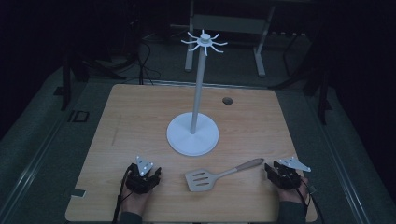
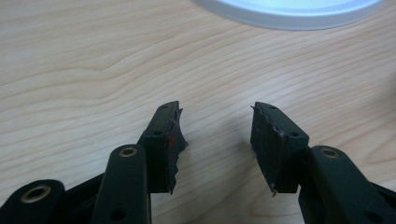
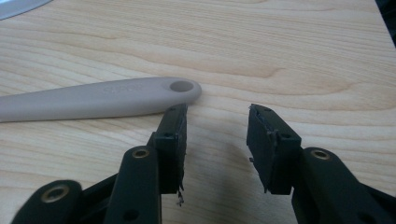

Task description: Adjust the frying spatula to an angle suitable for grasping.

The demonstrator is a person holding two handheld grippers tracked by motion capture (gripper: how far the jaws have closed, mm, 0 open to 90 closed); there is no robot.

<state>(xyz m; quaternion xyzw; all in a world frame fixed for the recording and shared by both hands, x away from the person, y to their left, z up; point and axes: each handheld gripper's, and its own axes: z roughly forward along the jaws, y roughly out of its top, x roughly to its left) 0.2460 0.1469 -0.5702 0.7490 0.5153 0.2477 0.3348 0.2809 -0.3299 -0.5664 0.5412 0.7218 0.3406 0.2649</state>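
A slotted spatula (image 1: 219, 174) with a beige handle lies flat on the wooden table (image 1: 140, 121) near its front edge, blade to the left. A white stand (image 1: 193, 133) with a round base, a tall pole and hooked arms on top rises behind it. My left gripper (image 1: 150, 173) rests open at the front left, nothing between its jaws (image 2: 215, 126). At the front right my right gripper (image 1: 272, 169) is open too (image 3: 216, 122); the spatula's handle end (image 3: 140, 95), with its hanging hole, lies just beyond the left fingertip, outside the gap.
A small round hole (image 1: 227, 101) sits in the table's far right part. Dark floor, cables and a metal frame (image 1: 224, 28) lie beyond the far edge. The stand's base rim (image 2: 289, 14) shows ahead of the left gripper.
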